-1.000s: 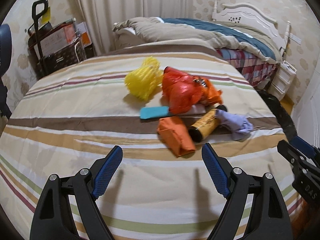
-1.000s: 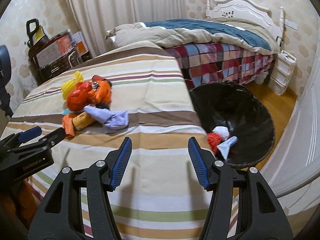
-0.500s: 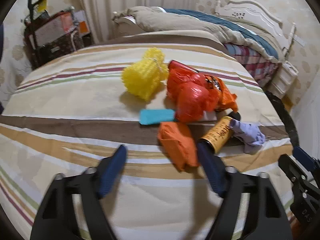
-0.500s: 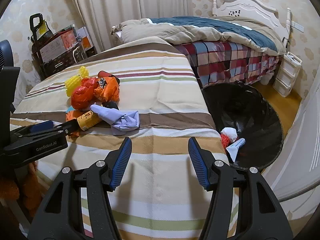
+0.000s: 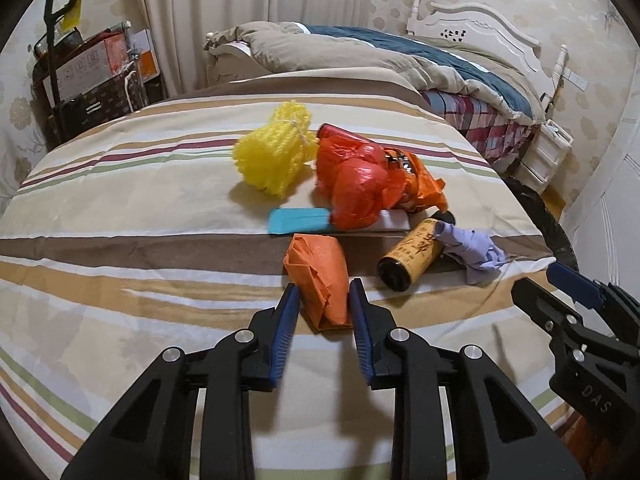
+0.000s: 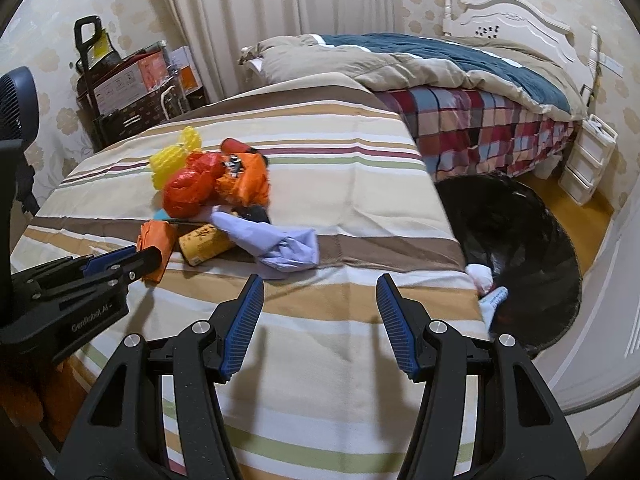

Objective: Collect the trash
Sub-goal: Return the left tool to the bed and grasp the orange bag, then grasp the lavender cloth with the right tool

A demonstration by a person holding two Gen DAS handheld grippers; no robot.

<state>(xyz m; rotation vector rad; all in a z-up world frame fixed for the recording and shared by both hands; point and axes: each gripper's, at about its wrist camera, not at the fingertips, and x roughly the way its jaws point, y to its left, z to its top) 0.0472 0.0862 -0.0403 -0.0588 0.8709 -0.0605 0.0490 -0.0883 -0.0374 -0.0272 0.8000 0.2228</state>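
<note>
Readable markings: the right tongs (image 5: 560,284), seen at the edge of the left wrist view, carry the embossed letters "DAS" on the black body. The left tongs (image 6: 132,258), seen in the right wrist view, carry "GenRobot.AI" on the body. The yellow-labelled black can (image 5: 412,254) bears dark printed characters that are too small to read.

Location of trash: all loose items lie on the striped bed cover (image 5: 120,208). The orange folded bag (image 5: 320,276) lies nearest the left tongs. Behind it lie a teal flat piece (image 5: 298,220), a crumpled red-orange plastic bag (image 5: 360,184) and a yellow foam net (image 5: 276,160). A lilac crumpled cloth (image 5: 472,246) touches the upper end of the can. A black-lined bin (image 6: 520,248) stands on the floor beside the bed; white and red scraps (image 6: 482,274) lie inside it.

Tongs state: the left tongs have just been closing; the blue pads now flank the near end of the orange folded bag and press on it. The right tongs stand released above bare cover, nothing between the pads.

Change from one second ago: the left tongs were wide apart and short of the bag; now they straddle it. The right tongs' gap is unchanged.
</note>
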